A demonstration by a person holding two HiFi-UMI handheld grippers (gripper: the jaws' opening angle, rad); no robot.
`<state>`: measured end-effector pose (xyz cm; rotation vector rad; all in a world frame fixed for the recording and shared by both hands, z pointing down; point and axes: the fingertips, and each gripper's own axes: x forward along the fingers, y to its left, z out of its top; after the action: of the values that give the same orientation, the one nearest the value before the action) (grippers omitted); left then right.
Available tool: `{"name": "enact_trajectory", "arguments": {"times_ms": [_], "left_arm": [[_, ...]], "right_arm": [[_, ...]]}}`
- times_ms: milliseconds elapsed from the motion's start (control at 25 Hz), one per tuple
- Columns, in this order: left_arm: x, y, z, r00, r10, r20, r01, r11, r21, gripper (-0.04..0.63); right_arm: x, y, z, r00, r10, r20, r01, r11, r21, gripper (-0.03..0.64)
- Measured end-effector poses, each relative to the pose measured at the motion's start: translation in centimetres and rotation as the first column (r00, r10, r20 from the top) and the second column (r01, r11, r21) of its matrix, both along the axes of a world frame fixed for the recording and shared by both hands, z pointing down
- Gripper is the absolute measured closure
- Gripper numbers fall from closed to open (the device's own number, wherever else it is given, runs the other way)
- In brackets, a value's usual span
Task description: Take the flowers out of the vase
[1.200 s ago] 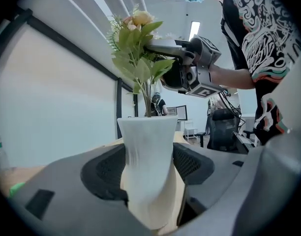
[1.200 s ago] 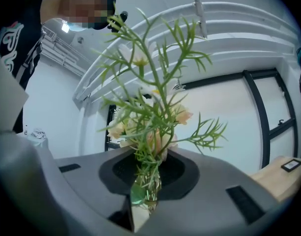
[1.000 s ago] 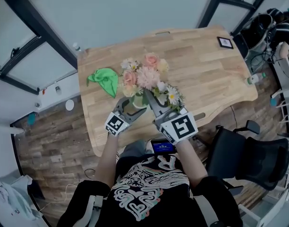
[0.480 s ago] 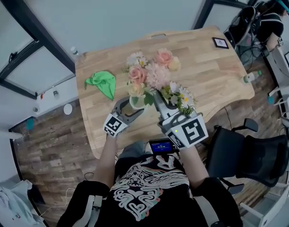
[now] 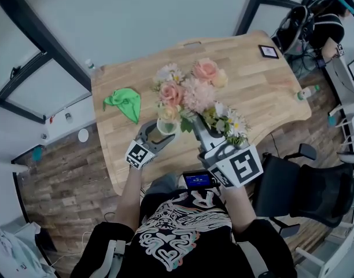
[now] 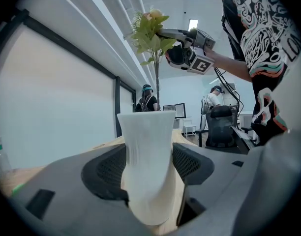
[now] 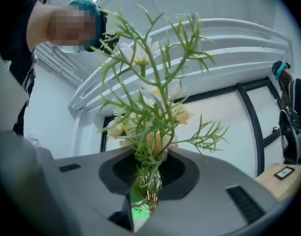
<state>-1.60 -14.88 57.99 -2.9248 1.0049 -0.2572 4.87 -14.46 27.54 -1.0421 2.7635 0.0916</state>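
Note:
On the wooden table stands a white vase, and my left gripper is shut on it. In the left gripper view the vase fills the gap between the pads. My right gripper is shut on the stems of the flowers, a pink, peach and white bouquet held up over the vase. The stem bundle is pinched between the right gripper's jaws, with the green sprigs fanning out above. Seen from the left gripper, thin stems still run down to the vase's rim.
A green cloth lies left of the vase. A small black frame and a bottle sit towards the table's right side. A black office chair stands to my right. Another person is at the far right.
My right gripper has risen with the bouquet, so the flowers stand higher over the vase and a little further right. The left gripper and the vase have stayed put.

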Motion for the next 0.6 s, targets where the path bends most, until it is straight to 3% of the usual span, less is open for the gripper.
{"name": "enact_trajectory", "arguments": {"times_ms": [280,600], "left_arm": [[-0.8,0.1,1.6,1.0,-0.006,0.022,0.007,1.0,-0.022,0.293],[0.1,0.3,0.0,1.0,0.0,0.006,0.0,1.0,0.006,0.293]], "right_arm": [[0.3,-0.4,1.3,1.0,0.017,-0.017,-0.017,0.999,-0.04,0.535],[1.2,-1.6,6.1,0.997,0.048,-0.058,-0.056,0.988,-0.142,0.535]]}}
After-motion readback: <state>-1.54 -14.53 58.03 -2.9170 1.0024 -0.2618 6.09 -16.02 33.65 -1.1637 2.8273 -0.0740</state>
